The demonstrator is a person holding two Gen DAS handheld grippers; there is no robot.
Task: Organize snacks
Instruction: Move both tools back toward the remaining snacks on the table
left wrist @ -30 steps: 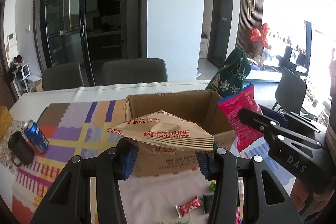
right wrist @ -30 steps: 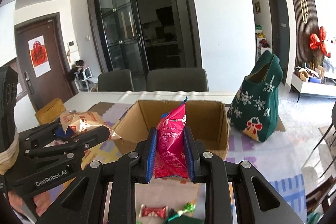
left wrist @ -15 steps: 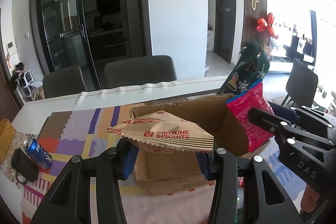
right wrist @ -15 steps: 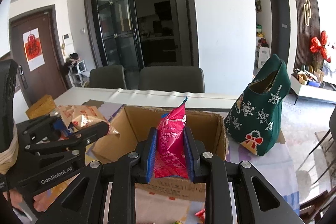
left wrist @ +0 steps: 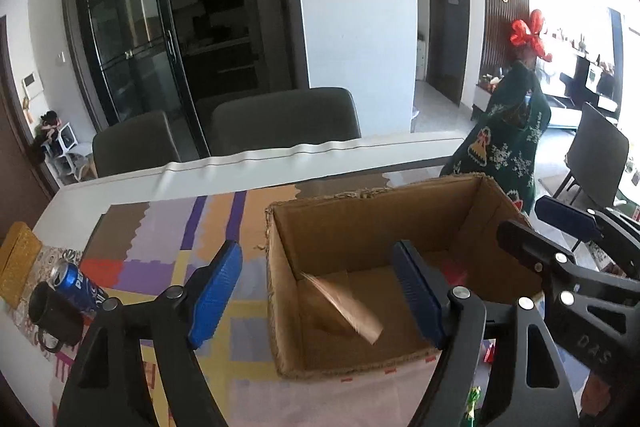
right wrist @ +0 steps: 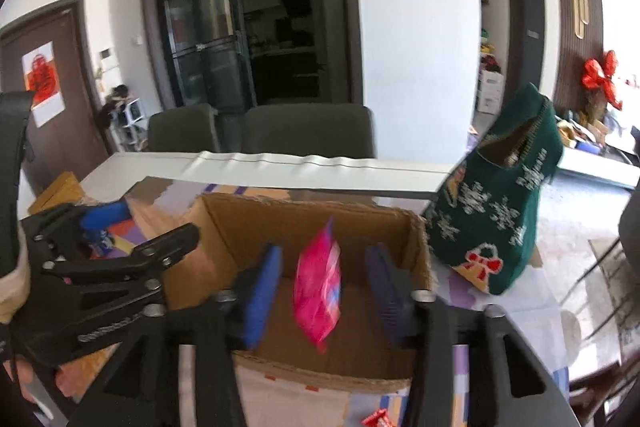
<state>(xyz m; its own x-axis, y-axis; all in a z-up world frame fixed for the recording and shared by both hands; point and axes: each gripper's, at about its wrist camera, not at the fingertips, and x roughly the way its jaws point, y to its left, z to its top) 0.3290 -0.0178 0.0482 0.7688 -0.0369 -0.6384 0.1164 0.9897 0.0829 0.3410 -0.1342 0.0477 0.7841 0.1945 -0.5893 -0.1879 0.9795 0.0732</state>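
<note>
The table (left wrist: 132, 183) with its patchwork cloth (left wrist: 160, 227) fills the lower frame, dark chairs (left wrist: 284, 119) behind. My left gripper (left wrist: 320, 291) and right gripper (right wrist: 324, 287) have just been opening; the tan packet (left wrist: 344, 311) and pink packet (right wrist: 318, 287) sit loose inside the cardboard box (left wrist: 360, 219), centre frame.

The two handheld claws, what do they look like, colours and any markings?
Both are black plastic frames with silver rivets and ribbed blue pads. The left claw carries white "GenRobot.AI" lettering on its side, seen from the right wrist; the right claw shows embossed "DAS".
</note>
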